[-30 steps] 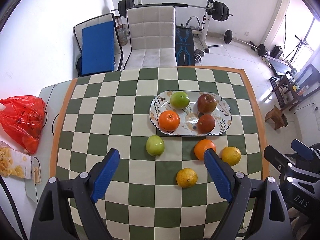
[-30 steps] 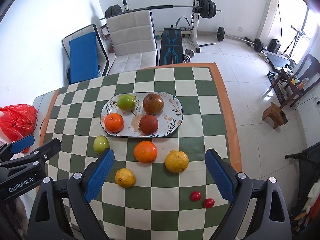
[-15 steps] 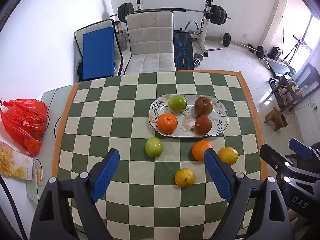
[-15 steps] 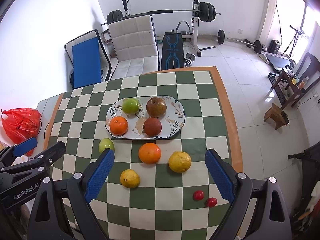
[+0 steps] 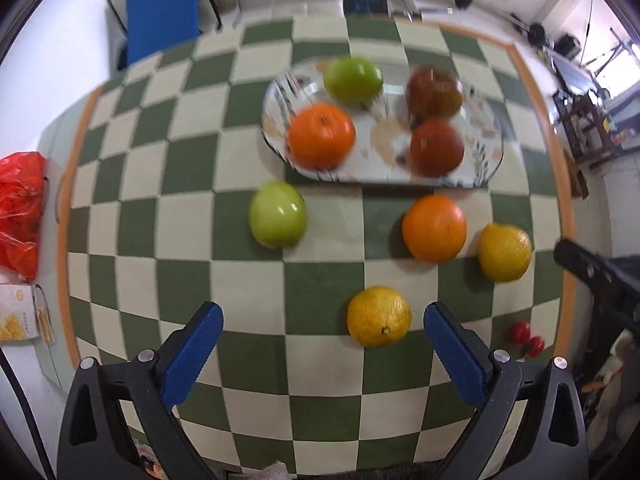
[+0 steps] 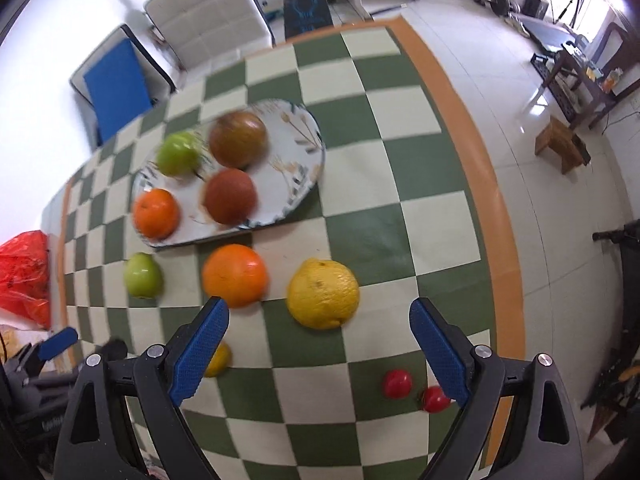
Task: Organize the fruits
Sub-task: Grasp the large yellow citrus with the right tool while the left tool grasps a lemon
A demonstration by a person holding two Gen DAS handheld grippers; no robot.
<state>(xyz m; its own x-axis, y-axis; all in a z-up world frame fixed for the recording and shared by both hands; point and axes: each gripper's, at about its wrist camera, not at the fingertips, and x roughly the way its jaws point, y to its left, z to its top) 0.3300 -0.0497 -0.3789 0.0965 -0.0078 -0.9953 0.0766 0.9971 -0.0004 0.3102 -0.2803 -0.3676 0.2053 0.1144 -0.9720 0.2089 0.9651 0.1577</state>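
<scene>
- Both your grippers have dropped much closer to the table since half a second ago; the fruit now fills far more of each view, and the plate is blurred by the motion.
- Your left gripper (image 5: 322, 330) is released, jaws wide apart, holding nothing. A yellow citrus (image 5: 379, 317) sits on the checked cloth (image 5: 192, 240) between its blue fingertips, nearer the right one, touching neither.
- Your right gripper (image 6: 319, 322) is also spread open and empty. A larger yellow citrus (image 6: 323, 294) lies just ahead of its gap, and the loose orange (image 6: 234, 275) sits beside the left fingertip.
- The fruits have not shifted: the green apple (image 5: 278, 221), loose orange and both yellow citrus are on the cloth in front of the plate, as before.
- The oval plate (image 5: 486, 152) holds a green apple, an orange and two dark red fruits. Its long axis runs left to right in the left view, and slants up to the right in the right view.
- The near citrus has its stem end turned toward your left camera; the round fruits show no clear long axis.
- Two small red fruits (image 6: 416, 391) lie close together near the cloth's right edge, by your right gripper's right finger.
- A red bag (image 5: 20, 208) rests off the cloth to the left.
</scene>
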